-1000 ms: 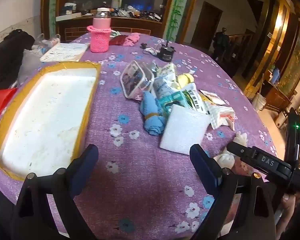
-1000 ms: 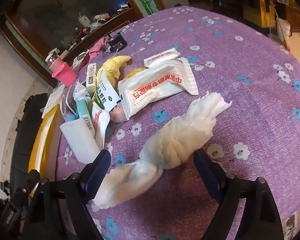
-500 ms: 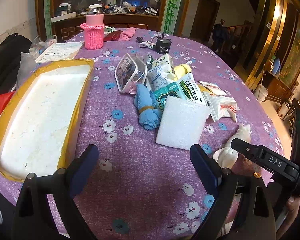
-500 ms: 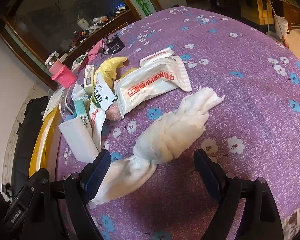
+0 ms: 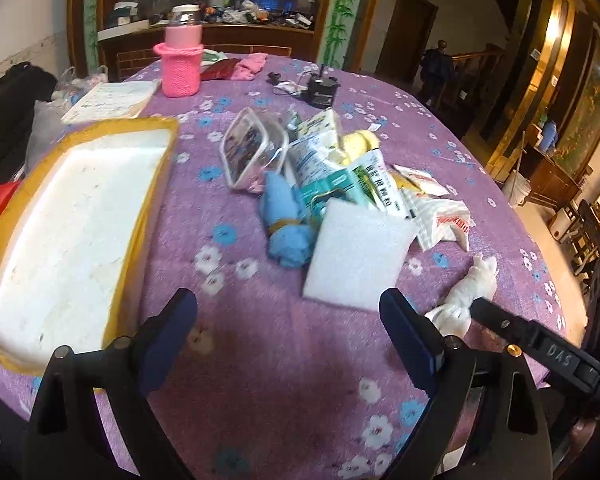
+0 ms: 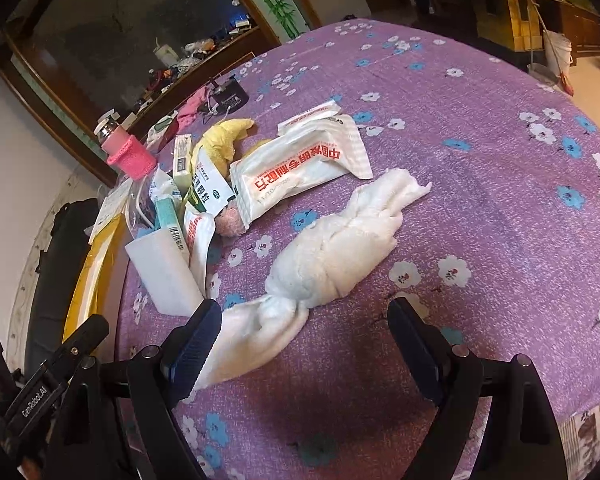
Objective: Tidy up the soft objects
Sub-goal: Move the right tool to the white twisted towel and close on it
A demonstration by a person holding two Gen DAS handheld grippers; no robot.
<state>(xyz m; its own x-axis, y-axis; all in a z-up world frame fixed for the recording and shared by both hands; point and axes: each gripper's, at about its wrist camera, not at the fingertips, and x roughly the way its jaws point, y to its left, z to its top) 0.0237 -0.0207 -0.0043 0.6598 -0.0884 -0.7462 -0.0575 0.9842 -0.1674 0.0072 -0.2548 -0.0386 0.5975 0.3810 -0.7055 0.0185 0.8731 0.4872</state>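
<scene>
A knotted white cloth [image 6: 332, 248] lies on the purple flowered tablecloth; it also shows in the left wrist view [image 5: 466, 292]. My right gripper [image 6: 304, 344] is open, its jaws on either side of the cloth's near end, just above it. My left gripper [image 5: 288, 340] is open and empty over bare tablecloth, short of a white foam pad [image 5: 356, 258]. A knotted blue cloth [image 5: 286, 220], a yellow cloth [image 6: 224, 140] and a small pink soft thing [image 6: 232, 220] lie in a pile with several paper packets [image 6: 296, 172].
A yellow-edged white foam box [image 5: 72, 224] stands at the left. A pink-sleeved bottle [image 5: 180, 62], a booklet [image 5: 112, 98], a clear plastic container [image 5: 252, 152], pink cloth [image 5: 250, 66] and a black device [image 5: 320, 92] are farther back. The table edge [image 6: 580, 408] is near on the right.
My left gripper has drawn back and turned a little left, so the pile sits farther off. My right gripper has moved closer over the white cloth's near end.
</scene>
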